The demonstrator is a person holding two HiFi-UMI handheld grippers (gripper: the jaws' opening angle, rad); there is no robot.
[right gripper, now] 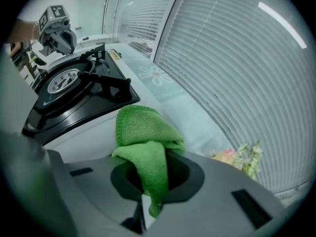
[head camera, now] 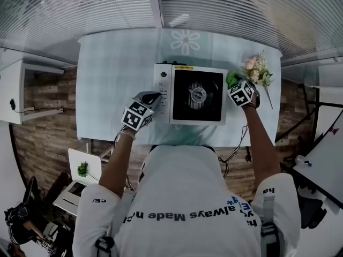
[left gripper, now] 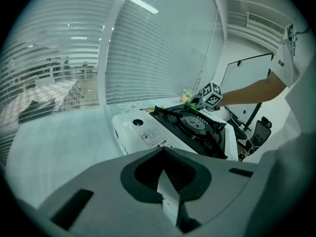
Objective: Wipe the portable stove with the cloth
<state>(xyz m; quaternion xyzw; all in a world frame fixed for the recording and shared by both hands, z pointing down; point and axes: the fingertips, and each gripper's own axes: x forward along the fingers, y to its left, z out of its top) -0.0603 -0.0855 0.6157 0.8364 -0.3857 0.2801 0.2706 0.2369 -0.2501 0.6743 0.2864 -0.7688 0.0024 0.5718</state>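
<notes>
on the pale checked table [head camera: 110,74], the portable stove [head camera: 182,110] sits near the middle, a white body with a black top and a round burner [head camera: 198,95] at its centre. the control panel with its knob [head camera: 163,74] runs along the stove's left side in the head view. the left gripper [head camera: 155,96] is at that side, its tip just beside the panel's lower half. in the left gripper view its jaws are closed together with nothing between them, and the stove lies ahead of them. the right gripper [head camera: 234,83] is at the stove's far right corner, and its jaws are clamped on the green cloth [right gripper: 143,132]. in the right gripper view one folded end of the cloth hangs down between the jaws while the bunched part sticks out in front. that bunched part lies over the stove's white rim, just beside the corner of the black top and a black pan support [right gripper: 112,87]. i cannot tell whether it actually presses on the rim. a small bunch of pink and white flowers [head camera: 258,71] lies on the table just to the right of the right gripper. a white daisy motif [head camera: 185,40] is printed on the table's covering beyond the stove. white blinds [head camera: 241,9] run behind the table's far edge.
</notes>
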